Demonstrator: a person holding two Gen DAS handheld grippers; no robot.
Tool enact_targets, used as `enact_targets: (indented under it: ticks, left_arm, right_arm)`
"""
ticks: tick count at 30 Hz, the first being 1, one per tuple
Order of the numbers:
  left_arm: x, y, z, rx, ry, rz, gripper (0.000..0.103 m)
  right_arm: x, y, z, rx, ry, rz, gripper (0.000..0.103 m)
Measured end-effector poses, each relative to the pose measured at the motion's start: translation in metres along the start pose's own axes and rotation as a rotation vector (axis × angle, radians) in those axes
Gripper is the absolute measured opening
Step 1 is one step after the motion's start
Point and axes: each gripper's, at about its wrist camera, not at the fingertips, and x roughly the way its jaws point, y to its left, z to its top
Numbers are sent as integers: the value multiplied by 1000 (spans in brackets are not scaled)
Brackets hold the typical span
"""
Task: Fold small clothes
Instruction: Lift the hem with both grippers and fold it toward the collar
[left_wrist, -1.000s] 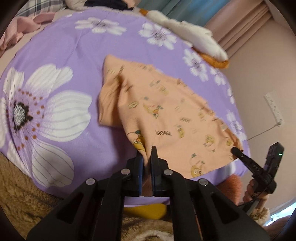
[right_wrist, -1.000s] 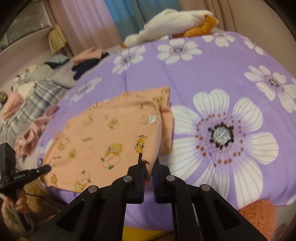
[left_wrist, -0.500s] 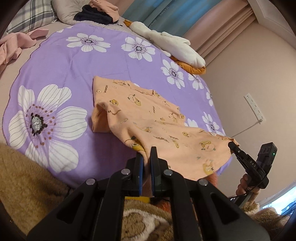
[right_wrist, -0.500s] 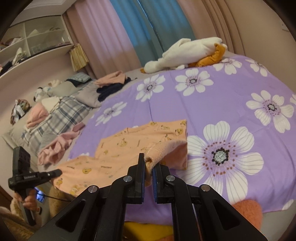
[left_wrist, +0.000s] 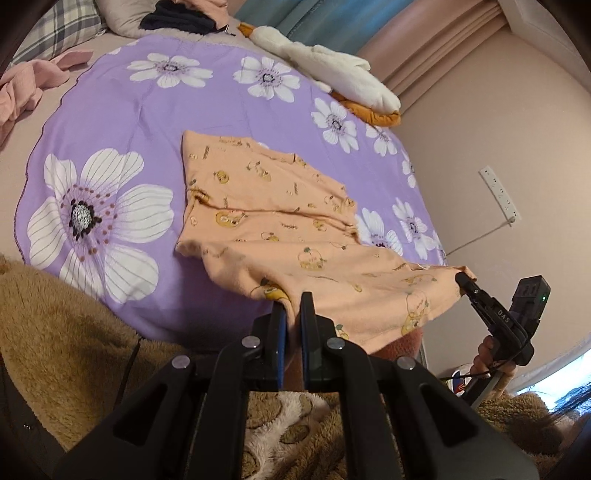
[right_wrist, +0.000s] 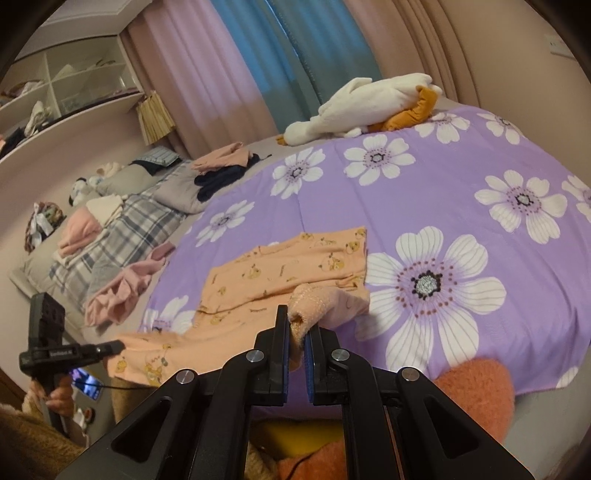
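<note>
Shirt (left_wrist: 280, 229), peach w/ cartoon print: near hem lifted off purple flowered blanket (left_wrist: 110, 122), far half lying flat on it, mid-bed. Left gripper (left_wrist: 291, 314) clenched on one hem corner; right gripper (right_wrist: 297, 328) clenched on the other, cloth bunched between pads. Judged step: carry hem forward over collar end. Best done w/ both corners level and taut, equal pace, laid down edge-to-edge, no sag in middle. Near blanket edge hangs off bed just under grippers, so no slack there. Bare blanket past shirt, room to land fold. Farther off: plush duck (right_wrist: 369, 107), pink clothes (right_wrist: 122, 295) along left side, well apart.
</note>
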Motion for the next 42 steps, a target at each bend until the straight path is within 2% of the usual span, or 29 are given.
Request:
enact_targets:
  ticks: [7, 13, 21, 25, 29, 34, 39, 42]
  left_arm:
    - [3, 6, 8, -17, -20, 7, 6]
    - [19, 17, 28, -57, -31, -3, 6]
    - [58, 43, 82, -130, -31, -4, 6]
    - [86, 65, 117, -206, 14, -31, 6]
    - [115, 82, 148, -255, 22, 17, 6]
    - [149, 101, 179, -299, 39, 41, 6]
    - [181, 127, 194, -355, 88, 96, 7]
    - [191, 134, 199, -378, 94, 100, 7]
  right_arm:
    - [6, -3, -1, 10, 9, 9, 8]
    - [35, -16, 10, 52, 48, 24, 9]
    - [103, -32, 49, 65, 115, 35, 8]
    - [140, -40, 70, 80, 141, 16, 8]
    - [191, -53, 84, 135, 209, 1, 8]
    - [240, -62, 96, 158, 269, -39, 8]
    - [278, -65, 97, 143, 338, -85, 8]
    - [291, -65, 97, 115, 361, -114, 8]
